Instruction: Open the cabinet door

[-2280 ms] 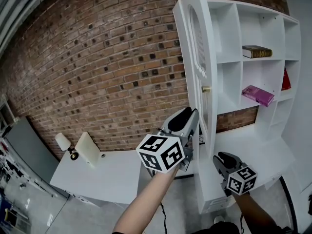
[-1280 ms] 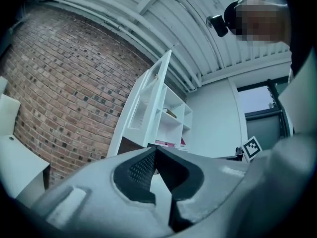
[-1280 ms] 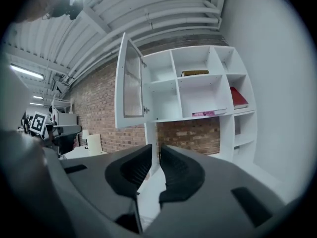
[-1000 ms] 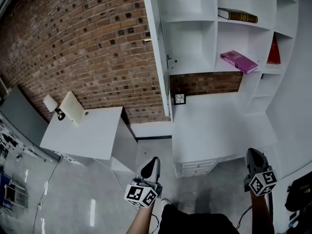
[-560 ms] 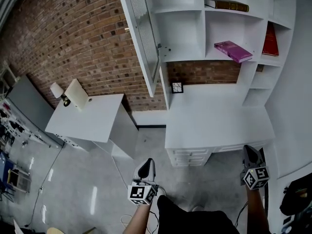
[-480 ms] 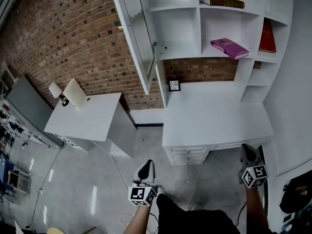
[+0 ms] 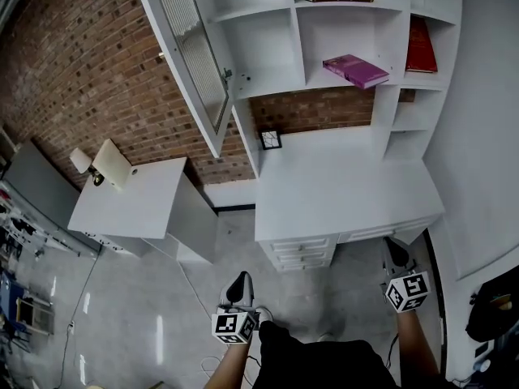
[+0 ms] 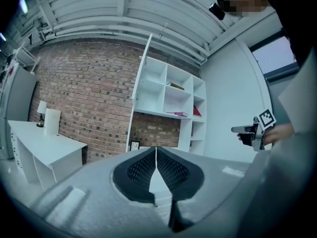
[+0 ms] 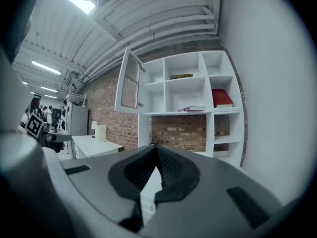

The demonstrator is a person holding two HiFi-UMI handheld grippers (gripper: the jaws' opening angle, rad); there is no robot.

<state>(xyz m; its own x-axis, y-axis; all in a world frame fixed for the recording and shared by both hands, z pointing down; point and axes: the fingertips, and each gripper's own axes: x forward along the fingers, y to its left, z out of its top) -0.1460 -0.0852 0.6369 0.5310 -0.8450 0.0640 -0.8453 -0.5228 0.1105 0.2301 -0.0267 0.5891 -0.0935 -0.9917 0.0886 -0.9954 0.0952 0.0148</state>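
- Head view: the cabinet door (image 7: 190, 55) hangs swung wide at the left of the shelf unit (image 7: 268, 47). The left gripper (image 7: 240, 282) and the right gripper (image 7: 394, 254), earlier up by the door, are now low by the person's body. The desk (image 7: 340, 193) lies between them and the shelves.
- Left gripper view: the jaws are pressed together with nothing between them, and the door shows edge-on.
- Right gripper view: the jaws meet, empty. A pink book (image 9: 192, 108) and a red book (image 9: 222, 97) lie on the shelves, with a side table (image 9: 96, 144) at the left.
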